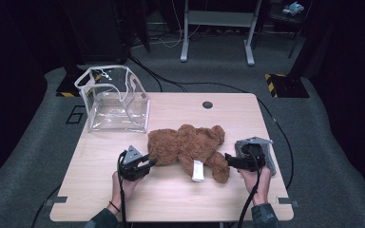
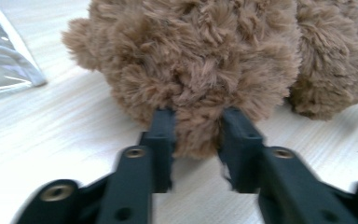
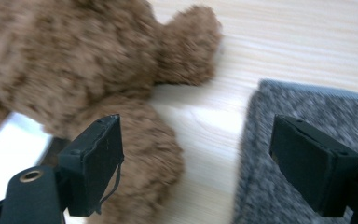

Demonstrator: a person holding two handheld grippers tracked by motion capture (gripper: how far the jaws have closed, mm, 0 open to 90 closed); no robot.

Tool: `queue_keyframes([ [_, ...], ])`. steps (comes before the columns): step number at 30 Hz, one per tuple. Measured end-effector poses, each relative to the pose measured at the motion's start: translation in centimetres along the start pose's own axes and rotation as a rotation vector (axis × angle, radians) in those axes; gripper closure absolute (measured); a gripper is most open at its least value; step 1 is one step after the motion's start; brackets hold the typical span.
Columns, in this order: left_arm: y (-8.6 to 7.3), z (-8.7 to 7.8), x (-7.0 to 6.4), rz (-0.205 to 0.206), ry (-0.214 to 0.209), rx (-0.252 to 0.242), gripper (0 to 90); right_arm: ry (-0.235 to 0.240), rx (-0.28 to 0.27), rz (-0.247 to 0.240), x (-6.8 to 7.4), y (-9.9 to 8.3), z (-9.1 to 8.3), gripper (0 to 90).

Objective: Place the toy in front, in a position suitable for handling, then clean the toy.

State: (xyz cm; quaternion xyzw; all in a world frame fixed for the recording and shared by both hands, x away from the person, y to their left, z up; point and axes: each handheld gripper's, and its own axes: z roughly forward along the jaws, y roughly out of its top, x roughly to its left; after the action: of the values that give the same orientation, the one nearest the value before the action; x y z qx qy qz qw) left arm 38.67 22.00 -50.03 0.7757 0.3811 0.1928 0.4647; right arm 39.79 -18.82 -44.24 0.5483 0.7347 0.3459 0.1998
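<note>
Here, the brown teddy bear [image 1: 188, 148] is laid flat across the middle of the table [image 1: 171, 204], pinched at its left end by the left gripper [image 1: 148, 164], while the right gripper [image 1: 228, 159] is held wide open just beside its leg.

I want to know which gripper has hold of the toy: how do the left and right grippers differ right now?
The left gripper has its jaws pinched on the teddy bear's fur; the right gripper stands wide open, gripping nothing. The left is at the bear's left end, the right by its leg. Both are hand-held at table height.
</note>
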Motion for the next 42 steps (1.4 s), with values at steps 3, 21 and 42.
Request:
queue_keyframes([
  [3,-0.3,0.0,-0.1,0.003,0.003,-0.013,76.9,-0.009,0.005,0.015,-0.7,-0.4,0.1,17.5],
  [21,-0.8,0.2,-0.2,-0.033,0.027,-0.001,48.8,-0.168,0.065,0.07,-5.0,-1.9,1.3,18.4],
  [42,-2.0,1.1,-0.3,-0.03,-0.001,-0.031,89.3,-0.192,0.171,0.072,-5.6,-3.3,3.4,19.8],
])
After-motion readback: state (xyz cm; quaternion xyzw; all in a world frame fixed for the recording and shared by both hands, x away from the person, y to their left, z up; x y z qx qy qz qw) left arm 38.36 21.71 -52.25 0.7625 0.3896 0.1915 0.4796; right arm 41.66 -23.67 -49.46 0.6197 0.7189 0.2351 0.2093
